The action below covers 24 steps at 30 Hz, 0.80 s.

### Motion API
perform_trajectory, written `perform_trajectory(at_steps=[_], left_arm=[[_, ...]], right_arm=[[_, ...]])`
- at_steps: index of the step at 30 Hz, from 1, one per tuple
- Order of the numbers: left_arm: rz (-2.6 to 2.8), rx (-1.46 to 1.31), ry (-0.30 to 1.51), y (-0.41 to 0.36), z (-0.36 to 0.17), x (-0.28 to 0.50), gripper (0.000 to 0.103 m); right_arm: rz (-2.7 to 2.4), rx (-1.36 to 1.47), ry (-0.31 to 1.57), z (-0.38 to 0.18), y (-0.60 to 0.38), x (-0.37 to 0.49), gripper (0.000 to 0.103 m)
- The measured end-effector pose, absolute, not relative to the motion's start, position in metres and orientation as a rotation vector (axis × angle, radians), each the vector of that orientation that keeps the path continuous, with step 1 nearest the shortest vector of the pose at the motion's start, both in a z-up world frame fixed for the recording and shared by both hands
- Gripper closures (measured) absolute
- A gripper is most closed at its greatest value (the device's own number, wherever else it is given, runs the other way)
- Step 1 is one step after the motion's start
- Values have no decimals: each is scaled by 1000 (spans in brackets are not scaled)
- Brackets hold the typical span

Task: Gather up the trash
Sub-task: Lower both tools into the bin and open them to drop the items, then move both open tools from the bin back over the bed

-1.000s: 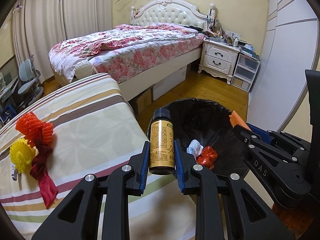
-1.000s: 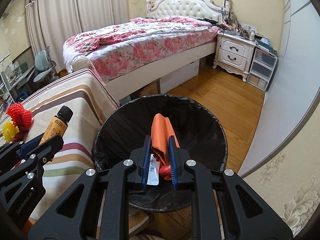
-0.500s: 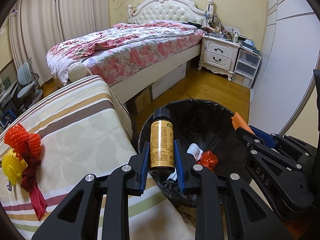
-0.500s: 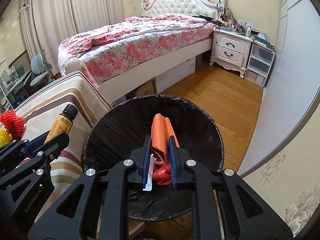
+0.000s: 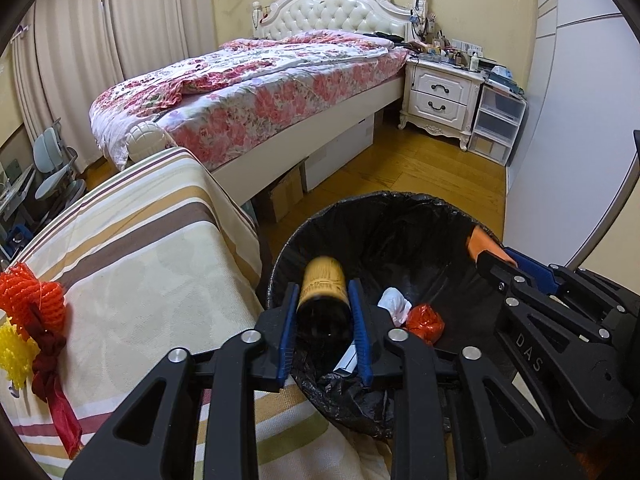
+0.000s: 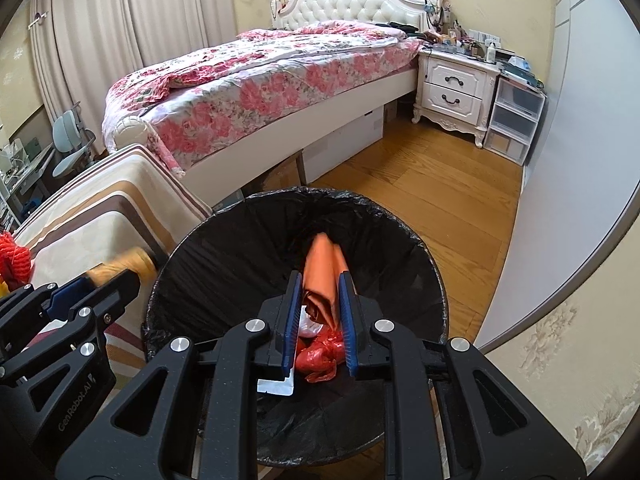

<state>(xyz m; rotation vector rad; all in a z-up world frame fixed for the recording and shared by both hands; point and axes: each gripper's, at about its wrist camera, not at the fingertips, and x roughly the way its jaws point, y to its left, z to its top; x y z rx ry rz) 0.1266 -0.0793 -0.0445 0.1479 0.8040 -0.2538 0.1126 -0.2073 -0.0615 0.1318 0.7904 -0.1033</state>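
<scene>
Black liner plastic fills the lower middle of both views: the trash bin point(image 5: 400, 240) stands on the wood floor point(image 6: 420, 184), just beside the striped tablecloth point(image 5: 132, 264) that covers the lower left of the left view.

My left gripper point(image 5: 324, 320) sits at the bottom centre of its view, over the near left rim of the bin. Between its blue pads point(image 5: 289, 332) is the amber bottle point(image 5: 323, 292), tipped forward so its dark base faces the camera and its top points down into the bin. The bottle is motion-blurred, and I cannot tell whether the pads press it or have let go. In the right view the same bottle point(image 6: 124, 266) is a yellow smear at the left rim of the bin.

My right gripper point(image 6: 319, 320) is at the bottom centre of its own view, above the middle of the bin, pinching a folded orange wrapper point(image 6: 326, 276) that stands up between the pads. In the left view that gripper point(image 5: 508, 268) comes in from the lower right with an orange corner showing at its tip.

Down in the bin lie a red crumpled bag point(image 5: 425, 318), a white tissue wad point(image 5: 394, 304) and a flat white packet point(image 6: 276, 384).

At the left edge of the left view, on the cloth, rest an orange foam net point(image 5: 32, 300), a yellow foam net point(image 5: 14, 352) and a dark red ribbon point(image 5: 52, 384).

A floral bed point(image 5: 256, 84) and a white nightstand point(image 5: 440, 96) fill the upper half
</scene>
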Motion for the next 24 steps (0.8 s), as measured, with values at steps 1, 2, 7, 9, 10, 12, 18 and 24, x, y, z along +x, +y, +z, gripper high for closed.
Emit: perform_trajectory(at_steps=[1, 2, 7, 9, 10, 12, 18, 24], left_arm=[[-252, 146, 805, -79, -45, 127, 63], [-251, 142, 802, -78, -44, 127, 58], [-243, 139, 789, -74, -41, 125, 42], [-234, 134, 787, -72, -40, 125, 36], [-230, 131, 786, -70, -40, 124, 35], [-220, 126, 785, -65, -38, 121, 34], [-170, 128, 766, -45, -32, 111, 31], [-115, 101, 761, -12, -26, 97, 31]], right_arm=[[-105, 133, 794, -63, -208, 114, 80], [-109, 133, 795, -64, -208, 114, 71], [-129, 132, 798, -66, -209, 113, 63], [-138, 131, 793, -66, -209, 112, 57], [-143, 129, 791, -65, -209, 111, 56], [-150, 129, 790, -65, -209, 109, 51], [-156, 128, 781, -61, -204, 103, 39], [-130, 124, 781, -59, -188, 98, 36]])
